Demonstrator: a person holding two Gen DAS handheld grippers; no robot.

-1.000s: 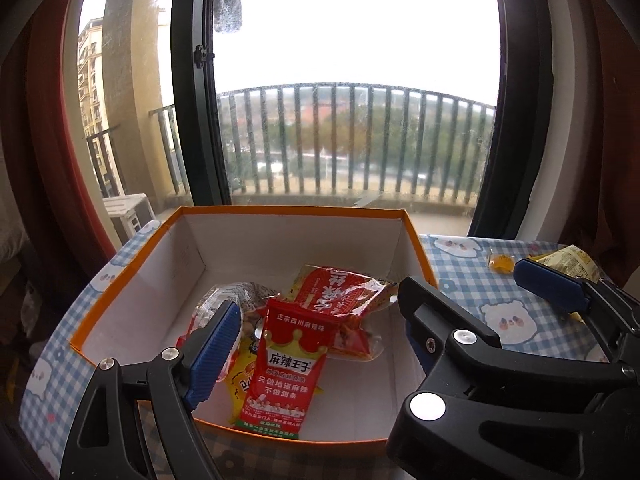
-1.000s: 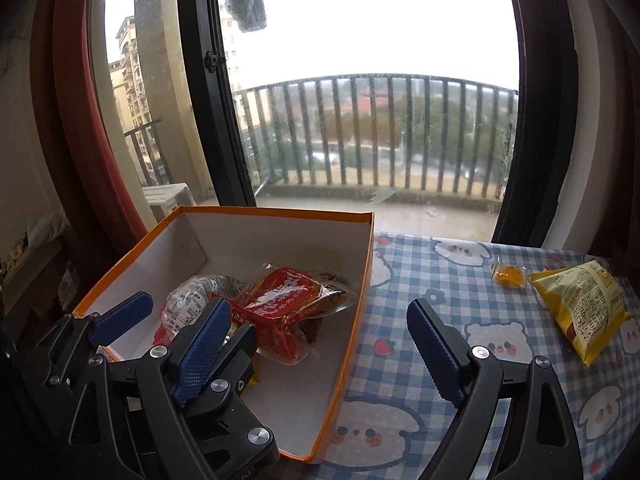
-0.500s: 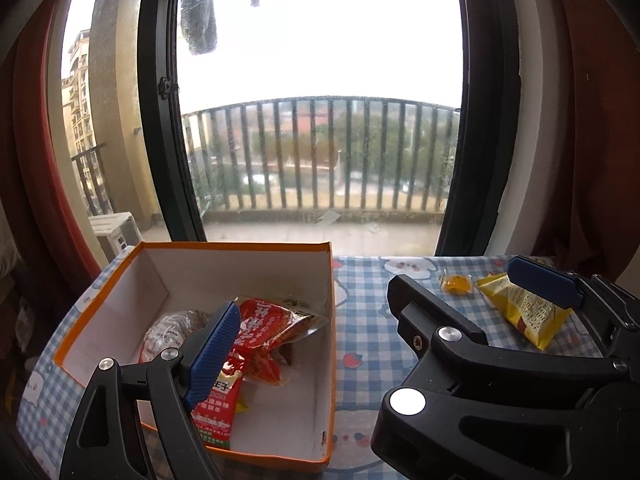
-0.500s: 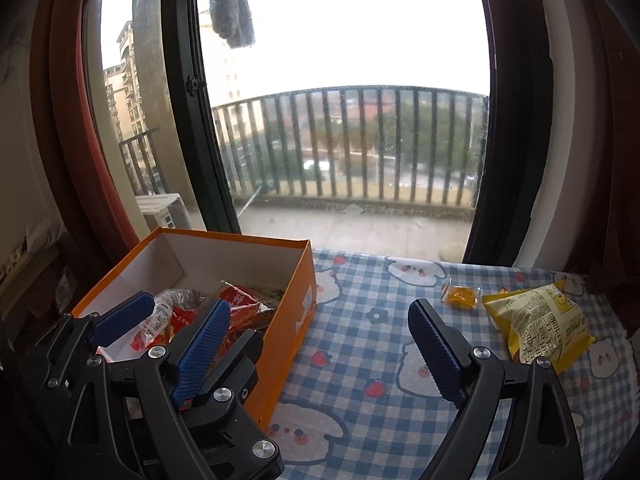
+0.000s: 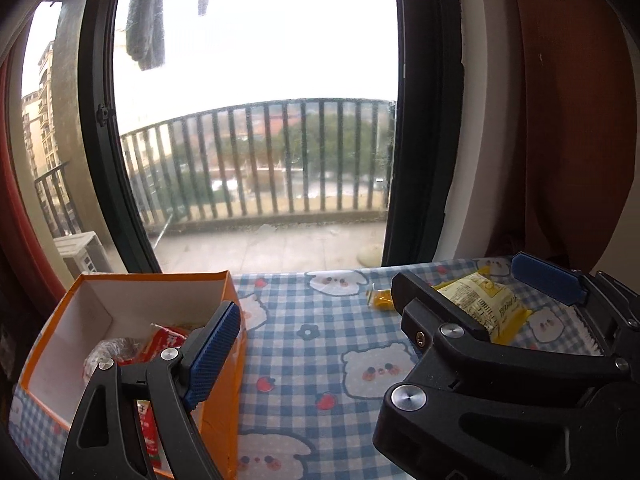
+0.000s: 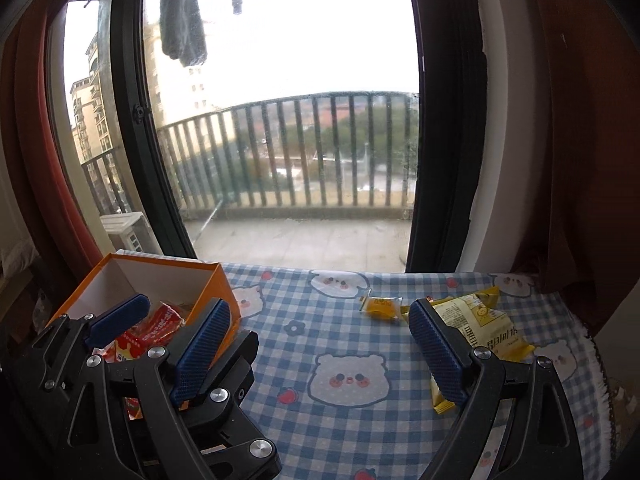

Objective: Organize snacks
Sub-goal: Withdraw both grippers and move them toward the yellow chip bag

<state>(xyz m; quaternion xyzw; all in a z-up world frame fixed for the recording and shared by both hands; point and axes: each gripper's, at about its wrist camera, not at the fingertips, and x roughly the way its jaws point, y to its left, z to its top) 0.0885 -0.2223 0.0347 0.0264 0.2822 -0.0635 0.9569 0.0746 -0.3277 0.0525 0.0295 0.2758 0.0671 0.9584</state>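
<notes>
Orange cardboard walls mark the box [image 6: 208, 280] at the left end of the table, and inside it lie red snack packets [image 6: 158, 326] and a clear-wrapped one [image 5: 106, 354]. Blue-and-white checked cloth [image 6: 344, 340] with bear faces covers the table. My left gripper [image 6: 160, 330] hangs at the box's near right corner with its fingers spread wide and nothing between them; one blue pad [image 6: 116, 318] shows over the box, the other [image 6: 202, 350] in front of its orange wall. My right gripper [image 6: 314, 354] is held above the open cloth, fingers also spread apart and empty. Beside its right finger [image 6: 434, 350] lies a yellow snack bag [image 6: 480, 328], flat on the cloth near the table's right end; part of the bag is hidden behind that finger. Just left of the bag, and apart from it, sits a small orange-yellow wrapped sweet [image 6: 382, 306]. Both are well apart from the box. Beyond the table a dark-framed window [image 6: 128, 128] looks onto a balcony railing [image 6: 304, 152], and grey cloths [image 6: 182, 12] hang at the top.
</notes>
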